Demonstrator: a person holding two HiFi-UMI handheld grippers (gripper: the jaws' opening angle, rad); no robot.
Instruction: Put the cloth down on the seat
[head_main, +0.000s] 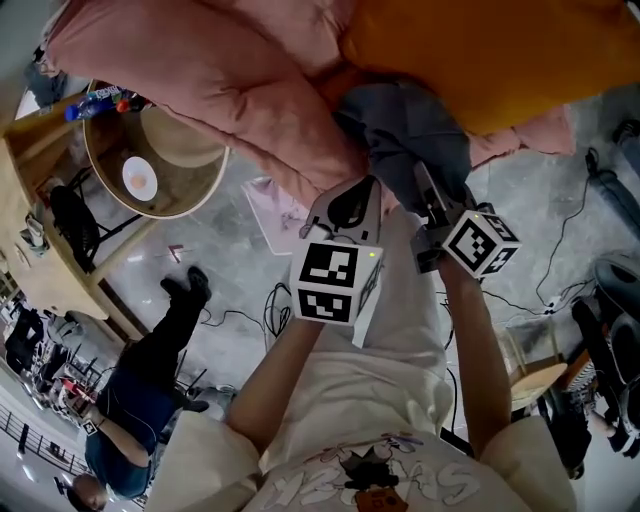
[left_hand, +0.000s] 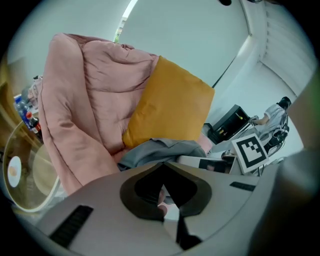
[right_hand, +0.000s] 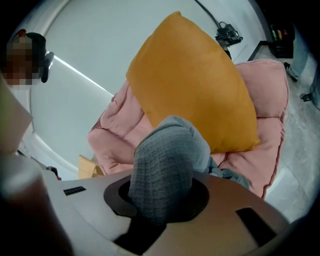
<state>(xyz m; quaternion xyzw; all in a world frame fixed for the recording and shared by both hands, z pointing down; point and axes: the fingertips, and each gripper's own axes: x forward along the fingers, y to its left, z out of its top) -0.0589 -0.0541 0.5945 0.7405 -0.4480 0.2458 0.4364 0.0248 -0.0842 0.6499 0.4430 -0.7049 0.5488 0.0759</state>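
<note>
Our puffy, quilted pink seat cushion (head_main: 200, 80) fills the upper left, with a smooth mustard pillow (head_main: 480, 50) at the upper right. The rumpled grey waffle-knit cloth (head_main: 400, 130) lies on the cushion at upper centre, pinched by our right gripper (head_main: 428, 200). Our left gripper (head_main: 348, 210) is closed on nothing.

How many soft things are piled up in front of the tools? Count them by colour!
Pink seat pad: 1
Orange pillow: 1
Grey cloth: 1
Total: 3

Both forearms outstretched, left tool (head_main: 350, 205) jaws together, right tool (head_main: 428, 200) clamped on cloth (right_hand: 165, 165).
</note>
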